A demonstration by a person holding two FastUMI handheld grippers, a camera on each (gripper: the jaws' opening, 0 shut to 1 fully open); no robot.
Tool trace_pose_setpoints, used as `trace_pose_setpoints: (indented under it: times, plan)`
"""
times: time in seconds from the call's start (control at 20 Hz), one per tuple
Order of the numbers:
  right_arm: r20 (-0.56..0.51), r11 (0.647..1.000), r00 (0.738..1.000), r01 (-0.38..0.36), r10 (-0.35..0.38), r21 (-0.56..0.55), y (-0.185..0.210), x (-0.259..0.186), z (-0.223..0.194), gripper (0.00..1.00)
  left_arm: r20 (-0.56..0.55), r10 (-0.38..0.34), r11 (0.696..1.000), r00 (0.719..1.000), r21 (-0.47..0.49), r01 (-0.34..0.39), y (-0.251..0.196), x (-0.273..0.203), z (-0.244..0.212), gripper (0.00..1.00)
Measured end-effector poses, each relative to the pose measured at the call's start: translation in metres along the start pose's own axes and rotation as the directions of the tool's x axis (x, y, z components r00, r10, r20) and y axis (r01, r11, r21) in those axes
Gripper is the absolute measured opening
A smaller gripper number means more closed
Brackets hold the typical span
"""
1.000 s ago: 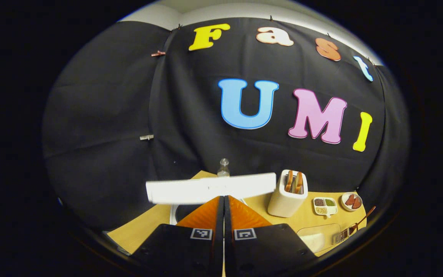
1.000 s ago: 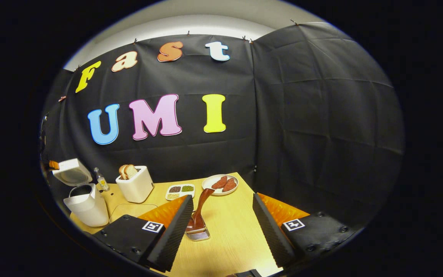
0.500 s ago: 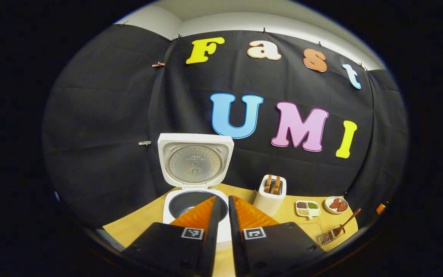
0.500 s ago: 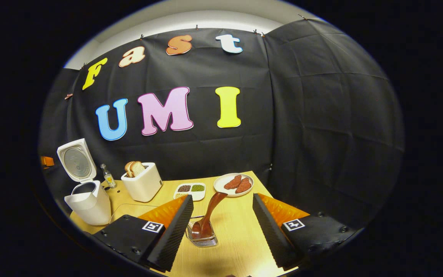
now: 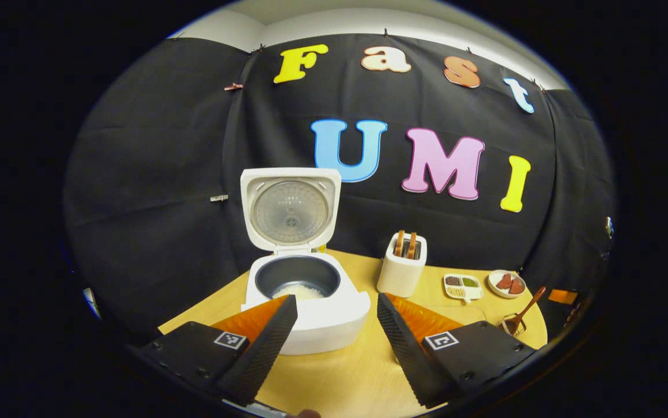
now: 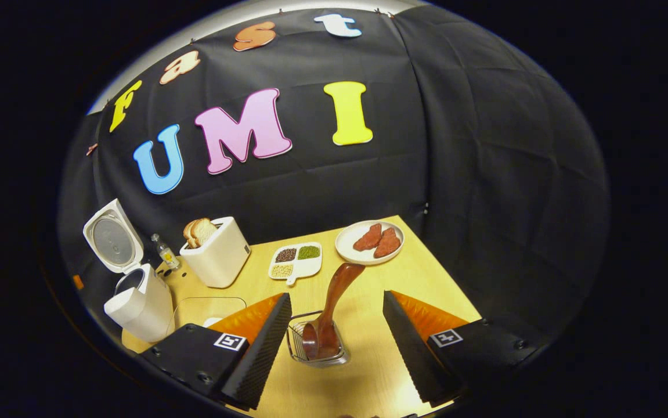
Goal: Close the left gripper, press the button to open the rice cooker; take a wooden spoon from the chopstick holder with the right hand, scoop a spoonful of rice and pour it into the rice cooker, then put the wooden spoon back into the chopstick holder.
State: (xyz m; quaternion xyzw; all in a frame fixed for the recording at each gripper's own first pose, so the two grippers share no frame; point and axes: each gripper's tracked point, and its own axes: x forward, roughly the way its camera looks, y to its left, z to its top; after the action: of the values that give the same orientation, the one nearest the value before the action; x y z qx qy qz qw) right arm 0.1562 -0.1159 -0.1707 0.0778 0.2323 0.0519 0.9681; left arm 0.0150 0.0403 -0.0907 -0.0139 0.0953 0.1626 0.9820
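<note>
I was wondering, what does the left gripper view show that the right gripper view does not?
Left gripper view: straight into the open rice cooker, white rice in its pot. Right gripper view: the open right gripper lined up on the wire holder, the wooden spoon standing bowl-down in it. Both: cooker, toaster, plate and divided dish.
</note>
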Motion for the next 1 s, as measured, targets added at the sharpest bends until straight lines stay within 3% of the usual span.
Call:
trace_pose_setpoints:
  times: [0.4, 0.45, 0.55, 0.65, 0.7, 0.85, 0.9, 1.0]
  plan:
    - [-0.146, 1.0, 0.989, -0.006, 0.01, 0.03, 0.01, 0.073, -0.032, 0.99, -0.114, 0.005, 0.999, 0.994, -0.035, -0.009, -0.004, -0.019, -0.038, 0.96]
    - [-0.173, 0.999, 0.985, -0.008, 0.016, 0.046, 0.008, 0.08, -0.037, 0.93, -0.122, 0.013, 1.0, 0.993, -0.024, -0.016, -0.002, -0.022, -0.039, 0.96]
    - [-0.228, 0.996, 0.973, -0.01, 0.031, 0.092, 0.006, 0.092, -0.051, 0.98, -0.13, 0.03, 1.0, 0.991, -0.007, -0.031, 0.005, -0.028, -0.042, 0.96]
    - [-0.26, 0.994, 0.965, -0.009, 0.037, 0.107, 0.0, 0.1, -0.06, 0.91, -0.151, 0.045, 0.999, 0.988, 0.003, -0.045, 0.011, -0.036, -0.051, 0.96]
    - [-0.256, 0.993, 0.965, -0.022, 0.052, 0.116, 0.002, 0.102, -0.06, 0.81, -0.168, 0.055, 0.998, 0.984, 0.005, -0.055, 0.015, -0.04, -0.058, 0.96]
    - [-0.244, 0.988, 0.968, -0.014, 0.052, 0.153, 0.002, 0.107, -0.057, 0.33, -0.229, 0.063, 0.998, 0.971, -0.014, -0.068, 0.02, -0.049, -0.082, 0.96]
    - [-0.248, 0.983, 0.967, -0.006, 0.051, 0.182, 0.001, 0.099, -0.054, 0.24, -0.243, 0.06, 0.997, 0.968, -0.027, -0.069, 0.021, -0.05, -0.087, 0.96]
    - [-0.238, 0.977, 0.969, -0.016, 0.067, 0.211, 0.008, 0.099, -0.054, 0.18, -0.257, 0.05, 0.997, 0.965, -0.051, -0.065, 0.019, -0.05, -0.094, 0.96]
